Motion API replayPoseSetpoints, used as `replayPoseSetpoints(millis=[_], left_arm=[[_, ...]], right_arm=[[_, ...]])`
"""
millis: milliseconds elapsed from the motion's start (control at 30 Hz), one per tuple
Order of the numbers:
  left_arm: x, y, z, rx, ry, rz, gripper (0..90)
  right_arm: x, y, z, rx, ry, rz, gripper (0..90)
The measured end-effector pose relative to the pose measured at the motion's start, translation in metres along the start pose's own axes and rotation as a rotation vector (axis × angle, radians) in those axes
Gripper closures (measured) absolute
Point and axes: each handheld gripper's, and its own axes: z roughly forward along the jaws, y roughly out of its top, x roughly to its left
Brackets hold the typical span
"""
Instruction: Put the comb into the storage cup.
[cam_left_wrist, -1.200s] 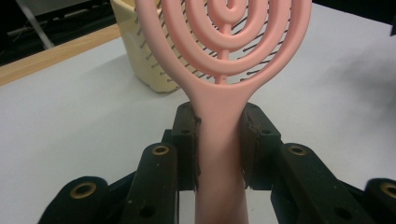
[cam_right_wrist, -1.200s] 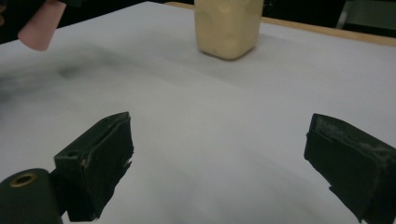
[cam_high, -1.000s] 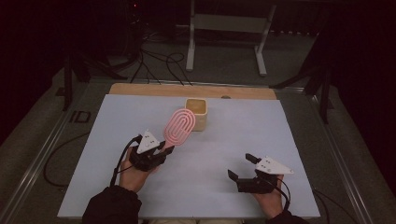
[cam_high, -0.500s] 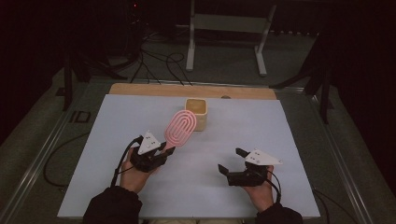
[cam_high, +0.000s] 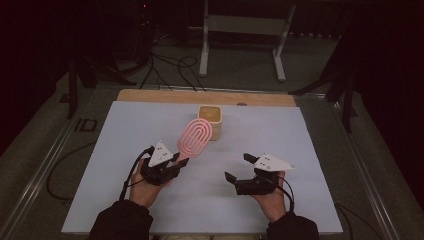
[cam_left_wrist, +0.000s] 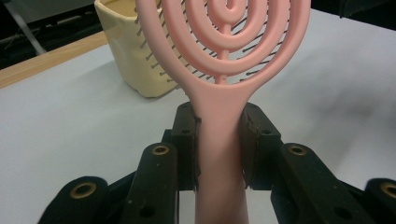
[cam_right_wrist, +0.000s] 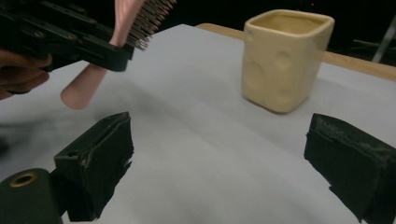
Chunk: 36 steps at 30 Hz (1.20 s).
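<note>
Meanwhile, the right gripper (cam_high: 236, 169), jaws wide and empty, has shifted inward toward the left gripper (cam_high: 176, 161), which clamps the pink hairbrush (cam_high: 194, 138) by its handle, raised near the cream cup (cam_high: 210, 121); a handover or insertion appears imminent.

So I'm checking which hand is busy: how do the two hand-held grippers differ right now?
The left hand-held gripper is shut on the pink hairbrush handle; the right hand-held gripper is open, nothing between its jaws. The left lifts the brush toward the cream cup; the right sits farther from it. Both are black and hand-held over the white table.
</note>
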Motion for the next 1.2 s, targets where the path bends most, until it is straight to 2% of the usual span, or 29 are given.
replayPoseSetpoints(millis=[333,733,1000,1200], left_arm=[[-0.003,0.000,0.001,-0.005,-0.005,0.004,70.9],[-0.008,0.000,0.003,-0.011,0.001,0.022,70.9],[-0.011,0.001,0.003,-0.017,0.003,0.038,70.9],[-0.016,0.002,0.003,-0.025,0.022,0.061,70.9]], right_arm=[[0.007,0.013,0.013,-0.001,0.034,-0.023,7.7],[0.006,0.027,0.022,-0.026,0.076,0.019,7.7],[0.008,0.038,0.028,-0.038,0.093,0.014,7.7],[0.010,0.048,0.035,-0.046,0.106,0.014,7.7]])
